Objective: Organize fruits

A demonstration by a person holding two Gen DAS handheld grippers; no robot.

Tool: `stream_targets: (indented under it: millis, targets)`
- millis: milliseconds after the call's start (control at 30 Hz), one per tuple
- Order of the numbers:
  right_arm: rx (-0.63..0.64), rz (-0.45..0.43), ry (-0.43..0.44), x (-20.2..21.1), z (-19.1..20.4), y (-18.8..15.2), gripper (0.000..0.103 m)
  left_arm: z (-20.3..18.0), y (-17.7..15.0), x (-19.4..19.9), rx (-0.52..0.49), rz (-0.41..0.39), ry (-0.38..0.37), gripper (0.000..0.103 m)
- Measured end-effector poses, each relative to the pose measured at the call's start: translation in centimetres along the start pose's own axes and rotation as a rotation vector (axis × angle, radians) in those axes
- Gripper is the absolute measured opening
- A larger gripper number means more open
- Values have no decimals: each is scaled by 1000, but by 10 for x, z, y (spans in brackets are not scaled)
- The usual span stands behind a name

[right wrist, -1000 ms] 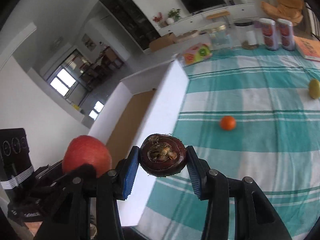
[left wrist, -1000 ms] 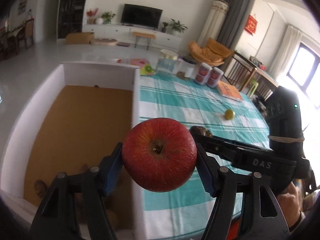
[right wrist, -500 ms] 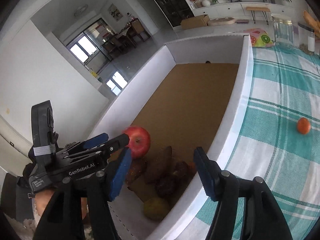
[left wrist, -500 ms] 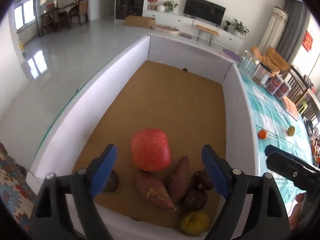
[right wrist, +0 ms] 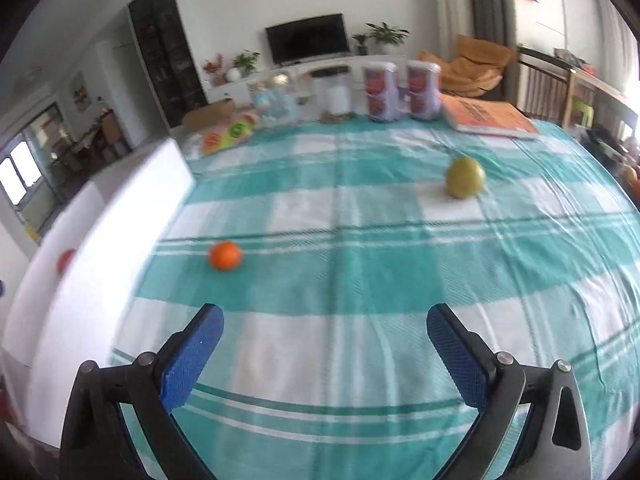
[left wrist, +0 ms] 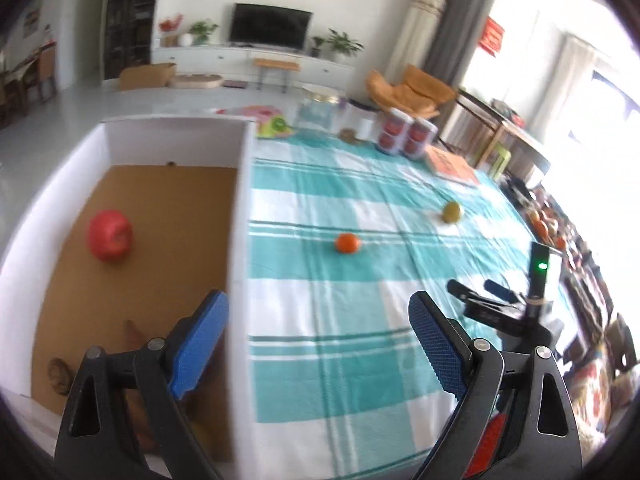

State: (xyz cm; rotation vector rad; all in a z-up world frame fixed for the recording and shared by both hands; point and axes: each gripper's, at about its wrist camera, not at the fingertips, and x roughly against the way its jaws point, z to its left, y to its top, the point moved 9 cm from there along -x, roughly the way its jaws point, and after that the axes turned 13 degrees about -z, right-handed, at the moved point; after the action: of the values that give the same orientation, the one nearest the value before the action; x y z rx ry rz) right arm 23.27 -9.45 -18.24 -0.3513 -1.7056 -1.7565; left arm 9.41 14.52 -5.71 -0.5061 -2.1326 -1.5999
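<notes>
Ahead of my right tool (right wrist: pixel 324 354): orange (right wrist: pixel 225 255) upper left of its empty, opening jaws; yellow-green fruit (right wrist: pixel 465 178) upper right, farther
Left tool (left wrist: pixel 318 344): empty, jaws opening; straddles box wall (left wrist: pixel 240 216)
Box: apple (left wrist: pixel 110 235) lies inside, left of frame
Nearer hand: right, I judge; round fruit, no long axis
Obstacles: bare tabletop (right wrist: pixel 360 280) between; cans (right wrist: pixel 400 90) far back

A red apple (left wrist: pixel 110 235) lies in the white box (left wrist: pixel 172 142); an orange (right wrist: pixel 225 255) and, seemingly, a lemon (right wrist: pixel 465 177) sit apart on the cloth.
</notes>
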Motion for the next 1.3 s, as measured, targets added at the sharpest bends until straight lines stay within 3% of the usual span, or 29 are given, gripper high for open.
stream_targets:
  millis: [133, 233, 367, 600, 733, 833, 867, 933, 1033, 1167, 1300]
  targets:
    - [-154, 10, -41, 4, -51, -26, 101, -59, -44, -36, -68, 132, -107, 93]
    - [-141, -83, -60, 17, -55, -10, 101, -80, -69, -69, -100, 189, -101, 93]
    - [-193, -22, -48, 5, -58, -23, 101, -70, -70, -117, -60, 158, -11, 93]
    - [-206, -33, -43, 1, -62, -23, 103, -35, -49, -196, 38, 86, 124, 93]
    - [-170, -21, -62, -2, -59, -24, 103, -20, -38, -222, 30, 66, 184, 91]
    - [-172, -22, -58, -2, -59, -24, 103, -17, -34, -231, 14, 47, 188, 91]
    - [-174, -23, -57, -2, -60, -24, 103, -18, -34, -232, -1, 45, 186, 89]
    - [-176, -24, -56, -2, -60, -24, 103, -22, -34, -233, -42, 41, 186, 75]
    - [-176, -24, -56, -2, -60, -23, 103, -27, -32, -233, -80, 44, 156, 36]
    - [-177, -24, -55, -2, -60, -23, 103, -37, -36, -220, -87, 61, 100, 35]
    - [-176, -24, -56, -2, -60, -23, 103, -64, -52, -191, -116, 84, -4, 35]
